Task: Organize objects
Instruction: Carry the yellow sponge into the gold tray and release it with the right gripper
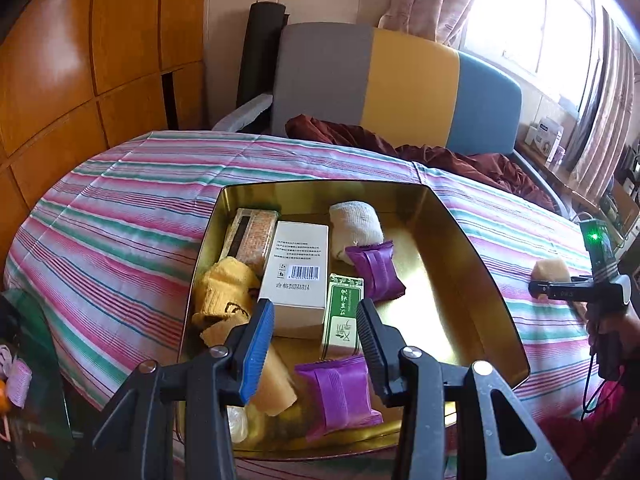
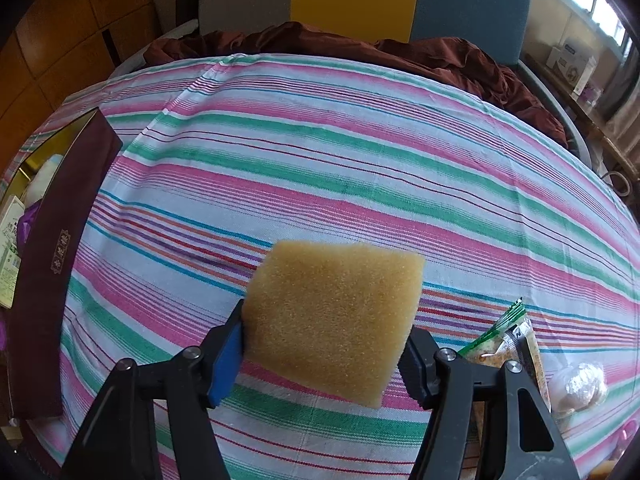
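My right gripper (image 2: 324, 354) clamps the yellow sponge (image 2: 334, 320) aloft over the striped tablecloth (image 2: 360, 152), ready to carry it toward the gold tin (image 1: 472, 248) at the left edge, where my left gripper (image 1: 316, 332) hovers open, empty.

Bare gold tin (image 1: 486, 280) floor, right side

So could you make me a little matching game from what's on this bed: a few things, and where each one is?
Things:
1. sponge
2. white barcode box
3. green-edged snack packet
4. left tool

Places:
A. lying in the gold tin
B. on the striped sheet, outside the tin
C. clamped in the right tool
D. open above the tin

Pairs: 1-C, 2-A, 3-B, 4-D
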A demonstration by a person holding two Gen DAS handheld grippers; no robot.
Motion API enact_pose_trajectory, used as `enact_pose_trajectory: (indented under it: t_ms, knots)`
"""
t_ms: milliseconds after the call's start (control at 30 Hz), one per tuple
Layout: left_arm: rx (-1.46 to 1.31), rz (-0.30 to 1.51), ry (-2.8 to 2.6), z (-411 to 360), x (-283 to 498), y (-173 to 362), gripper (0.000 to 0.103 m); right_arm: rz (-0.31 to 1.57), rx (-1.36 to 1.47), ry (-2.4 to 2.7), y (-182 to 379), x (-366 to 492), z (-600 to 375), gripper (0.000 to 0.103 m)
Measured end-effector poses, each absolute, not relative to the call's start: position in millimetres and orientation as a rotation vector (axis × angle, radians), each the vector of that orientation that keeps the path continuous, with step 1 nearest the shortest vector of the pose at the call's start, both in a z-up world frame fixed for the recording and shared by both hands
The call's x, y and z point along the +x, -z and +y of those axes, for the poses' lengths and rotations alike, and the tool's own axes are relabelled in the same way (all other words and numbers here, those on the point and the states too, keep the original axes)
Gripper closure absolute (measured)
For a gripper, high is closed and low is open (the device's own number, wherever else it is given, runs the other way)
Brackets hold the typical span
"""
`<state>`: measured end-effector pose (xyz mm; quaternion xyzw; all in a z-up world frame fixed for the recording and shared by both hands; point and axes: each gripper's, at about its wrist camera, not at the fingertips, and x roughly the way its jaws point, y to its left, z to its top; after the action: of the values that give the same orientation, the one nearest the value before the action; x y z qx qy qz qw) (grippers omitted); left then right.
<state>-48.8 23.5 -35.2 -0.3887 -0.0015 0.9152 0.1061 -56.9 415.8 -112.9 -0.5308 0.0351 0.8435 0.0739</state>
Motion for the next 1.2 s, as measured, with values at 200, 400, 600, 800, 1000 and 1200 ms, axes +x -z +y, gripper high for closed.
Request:
enact_pose_trajectory:
  t_ms: [200, 400, 600, 800, 1000, 1200]
  knots:
    - [-1.137, -0.014, -2.699, 18, -45, 39, 0.060, 0.158, -1.542, -2.578, 91, -51, 395, 0.044]
    - [-1.142, -0.069, -2.710, 6, -46, 44, 0.060, 0.182, -1.465, -2.819, 39, -46, 337, 0.044]
    - [-1.150, -0.135, -2.742, -14, -48, 44, 0.060, 0.039, -1.514, -3.055, 13, -44, 247, 0.044]
    - [-1.159, -0.184, -2.776, -31, -50, 43, 0.060, -0.157, -1.708, -3.120, 34, -49, 172, 0.043]
    - [-1.170, -0.205, -2.776, -37, -52, 45, 0.060, -0.336, -1.882, -2.992, 76, -64, 133, 0.043]
    - [-1.187, -0.203, -2.758, -36, -53, 49, 0.060, -0.328, -1.911, -2.946, 93, -75, 119, 0.035]
